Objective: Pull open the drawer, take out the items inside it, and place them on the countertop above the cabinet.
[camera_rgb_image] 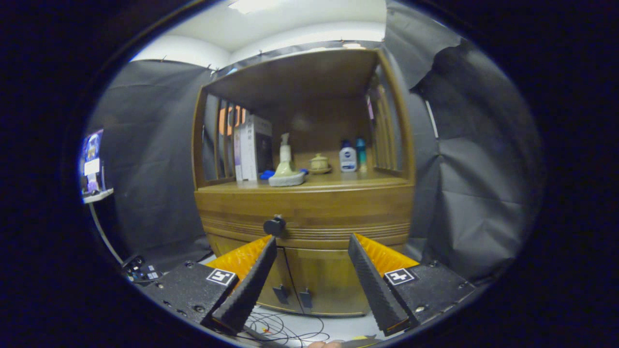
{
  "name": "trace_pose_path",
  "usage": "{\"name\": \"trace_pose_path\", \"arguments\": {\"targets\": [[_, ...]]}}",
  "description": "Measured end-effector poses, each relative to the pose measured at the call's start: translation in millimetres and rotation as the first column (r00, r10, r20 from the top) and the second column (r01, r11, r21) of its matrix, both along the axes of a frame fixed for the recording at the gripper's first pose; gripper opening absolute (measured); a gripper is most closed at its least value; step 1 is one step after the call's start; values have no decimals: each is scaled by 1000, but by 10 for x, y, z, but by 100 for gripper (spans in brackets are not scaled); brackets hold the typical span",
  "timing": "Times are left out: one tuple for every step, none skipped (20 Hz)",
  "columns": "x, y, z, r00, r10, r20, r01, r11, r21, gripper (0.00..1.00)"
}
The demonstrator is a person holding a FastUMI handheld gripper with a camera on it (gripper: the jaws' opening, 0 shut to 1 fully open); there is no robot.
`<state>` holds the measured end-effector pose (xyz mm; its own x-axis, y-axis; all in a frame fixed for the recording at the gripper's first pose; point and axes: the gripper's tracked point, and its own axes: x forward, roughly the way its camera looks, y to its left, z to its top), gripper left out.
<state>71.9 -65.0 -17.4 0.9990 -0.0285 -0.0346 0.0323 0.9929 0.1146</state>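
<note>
A wooden cabinet stands ahead of me. Its drawer (329, 215) is shut, with a dark round knob (274, 225) left of the drawer's middle. The knob sits just above and beyond my left fingertip. My gripper (312, 244) is open, with nothing between its fingers, and the drawer front shows in the gap. The countertop (348, 182) above the drawer carries a spray bottle (285, 164) on a grey cloth, a small lidded pot (319, 163), a white bottle (347, 158), a teal bottle (361, 153) and some boxes (252, 147). The drawer's contents are hidden.
Two lower cabinet doors (309, 285) with dark handles lie below the drawer. Cables (285, 331) trail on the floor in front. Slatted wooden side rails and a roof panel enclose the countertop. A small shelf with a screen (93, 162) stands at the far left.
</note>
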Motion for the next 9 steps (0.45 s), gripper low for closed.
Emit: {"name": "trace_pose_path", "arguments": {"targets": [[-215,-82,79,1000,-4,5,4,1000,17,97],[-385,-153,154,1000,-6,22,6,1000,24,98],[-556,-240,226,999,-15,42,14,1000,15,99],[-717,-309,278,998,-25,64,25,1000,-6,99],[-886,-368,317,996,-40,84,43,999,-32,99],[-988,-416,363,993,-50,109,56,997,-53,98],[-1083,-438,418,990,-55,130,64,996,-67,99],[-1123,-454,482,988,-60,144,71,995,-70,98],[-1152,-439,561,985,-55,162,67,995,-68,98]]}}
